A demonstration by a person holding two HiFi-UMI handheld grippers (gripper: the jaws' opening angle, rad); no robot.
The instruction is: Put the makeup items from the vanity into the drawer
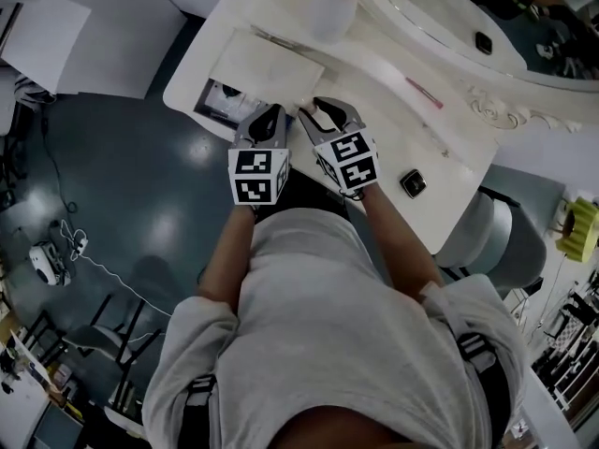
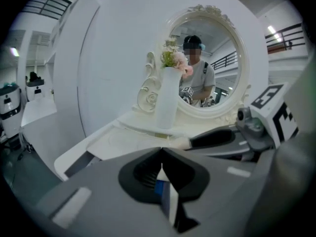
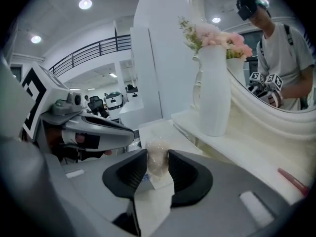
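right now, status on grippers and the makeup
Left gripper shut. Right gripper shut on clear packet, near the open drawer. Path looks clear; pink stick, black compact wait on vanity.

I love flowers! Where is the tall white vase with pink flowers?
The tall white vase stands upright on the white vanity top, close in front of the oval carved mirror; in the head view it is at the top middle.

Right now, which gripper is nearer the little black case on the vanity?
Right. The right gripper sits up and left of the black case; the left gripper is farther left still, by the drawer.
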